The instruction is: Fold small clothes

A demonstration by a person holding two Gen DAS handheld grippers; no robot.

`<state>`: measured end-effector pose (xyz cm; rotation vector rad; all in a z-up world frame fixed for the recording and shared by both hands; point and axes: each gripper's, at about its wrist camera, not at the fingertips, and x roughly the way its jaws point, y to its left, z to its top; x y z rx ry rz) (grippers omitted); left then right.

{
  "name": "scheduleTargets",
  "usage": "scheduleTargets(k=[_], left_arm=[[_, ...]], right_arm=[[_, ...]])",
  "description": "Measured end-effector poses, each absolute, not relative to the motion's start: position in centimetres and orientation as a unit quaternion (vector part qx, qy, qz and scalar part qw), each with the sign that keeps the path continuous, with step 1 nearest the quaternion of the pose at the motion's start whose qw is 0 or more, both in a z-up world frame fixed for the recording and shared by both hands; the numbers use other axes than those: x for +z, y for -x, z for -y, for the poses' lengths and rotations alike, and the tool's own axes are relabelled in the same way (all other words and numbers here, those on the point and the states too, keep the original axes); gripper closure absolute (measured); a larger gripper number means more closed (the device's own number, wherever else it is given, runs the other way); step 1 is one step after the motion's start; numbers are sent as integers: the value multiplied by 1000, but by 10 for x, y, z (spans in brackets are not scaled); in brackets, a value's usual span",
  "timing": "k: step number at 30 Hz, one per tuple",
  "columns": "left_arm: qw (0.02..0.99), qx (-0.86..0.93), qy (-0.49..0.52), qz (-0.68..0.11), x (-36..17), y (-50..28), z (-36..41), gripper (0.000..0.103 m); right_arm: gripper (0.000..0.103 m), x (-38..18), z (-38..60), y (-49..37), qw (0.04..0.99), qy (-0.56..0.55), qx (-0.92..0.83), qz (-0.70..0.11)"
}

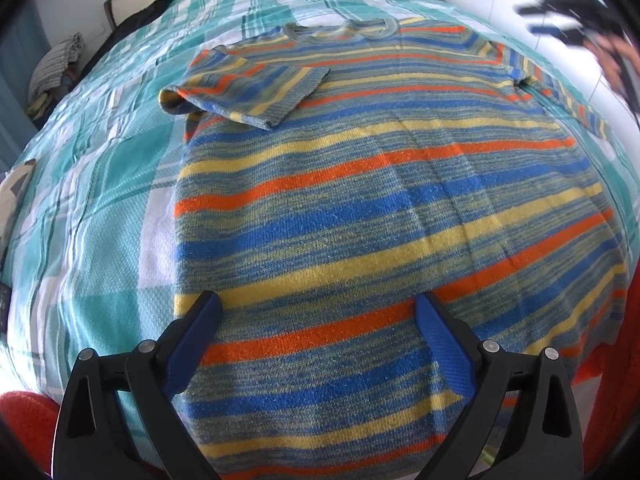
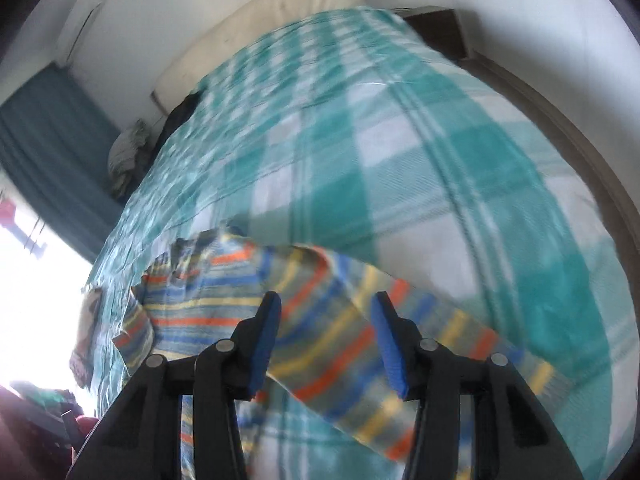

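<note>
A knit sweater striped in blue, yellow and orange lies flat on the bed, neckline at the far end. Its left sleeve is folded in across the chest. The right sleeve stretches out to the right. My left gripper hovers open over the sweater near its hem, one finger at the left side edge, nothing between the pads. My right gripper shows as a dark blur at the upper right. In the right wrist view the right gripper stands open, with the blurred right sleeve just beyond its fingers.
A teal and white plaid cover spreads over the bed around the sweater. A bundle of striped cloth sits beside the bed at the far left. Red fabric shows at the near corner. A person's hand holds the right gripper.
</note>
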<state>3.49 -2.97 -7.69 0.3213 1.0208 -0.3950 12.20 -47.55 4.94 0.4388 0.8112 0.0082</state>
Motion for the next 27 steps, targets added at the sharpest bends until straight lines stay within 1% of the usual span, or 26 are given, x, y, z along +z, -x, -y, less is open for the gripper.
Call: scheduleTargets(k=[4, 7, 11, 15, 19, 22, 23, 24, 25, 26, 27], left_arm=[[840, -188, -156, -484, -77, -36, 31, 5], [839, -190, -156, -484, -77, -38, 31, 3], [839, -195, -150, -485, -79, -46, 34, 1], [840, -194, -143, -485, -82, -50, 35, 0], [843, -192, -146, -481, -83, -48, 36, 0], [843, -191, -148, -480, -84, -46, 37, 0], [844, -191, -149, -479, -84, -46, 37, 0], [844, -191, -150, -478, -84, -46, 37, 0], [844, -191, -150, -478, -84, -46, 37, 0], [844, -191, -150, -478, -84, -46, 37, 0], [844, -191, -150, -478, -84, -45, 38, 0]], right_arm=[[55, 45, 466, -207, 887, -175, -32, -427], [55, 15, 449, -240, 859, -120, -3, -498], [55, -25, 420, -223, 837, 3, 17, -548], [55, -31, 428, -208, 845, -9, 22, -534], [55, -26, 432, -215, 824, -24, 77, -561], [55, -23, 420, -222, 813, 9, 104, -573], [59, -26, 413, -224, 804, 21, 112, -584], [61, -28, 406, -224, 796, 33, 124, -592], [67, -27, 400, -224, 793, 40, 139, -592], [81, -25, 395, -224, 793, 47, 149, -588], [87, -21, 391, -223, 800, 65, 147, -579]])
